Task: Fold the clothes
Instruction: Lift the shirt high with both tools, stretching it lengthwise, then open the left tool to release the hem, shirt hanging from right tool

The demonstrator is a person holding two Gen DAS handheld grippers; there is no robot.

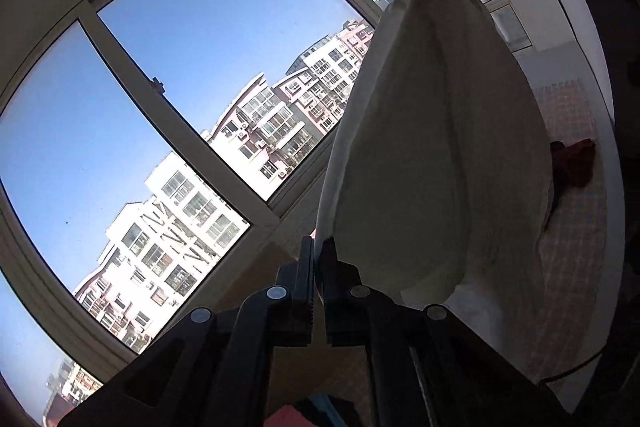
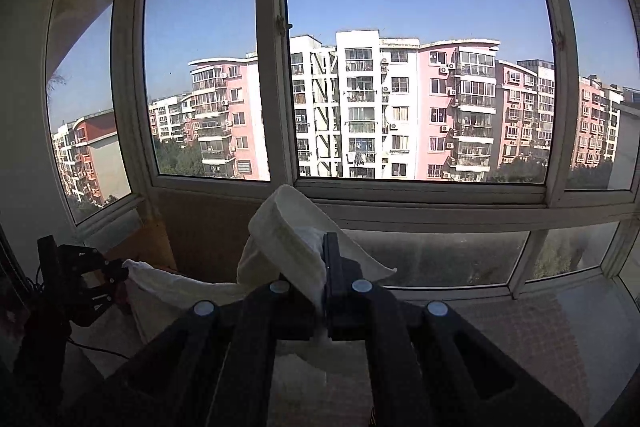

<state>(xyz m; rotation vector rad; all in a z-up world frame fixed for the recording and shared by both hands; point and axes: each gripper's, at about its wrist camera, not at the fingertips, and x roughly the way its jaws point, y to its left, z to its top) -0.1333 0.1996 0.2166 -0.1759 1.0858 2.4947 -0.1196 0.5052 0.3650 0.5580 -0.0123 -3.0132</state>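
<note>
White garment (image 1: 432, 147) hangs stretched in mid-air before the window (image 2: 400, 47), left tongs (image 1: 319, 259) clenched on one edge, right tongs (image 2: 325, 267) clamped on a bunched corner, red cloth (image 1: 576, 163) on the checked surface (image 1: 572, 267) below, no readable writing anywhere.

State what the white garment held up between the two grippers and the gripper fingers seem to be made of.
White garment: soft woven cloth, probably cotton, matte; it drapes and creases. Left gripper fingers: black, matte, likely moulded plastic with ribbed pads. Right gripper looks the same.
</note>
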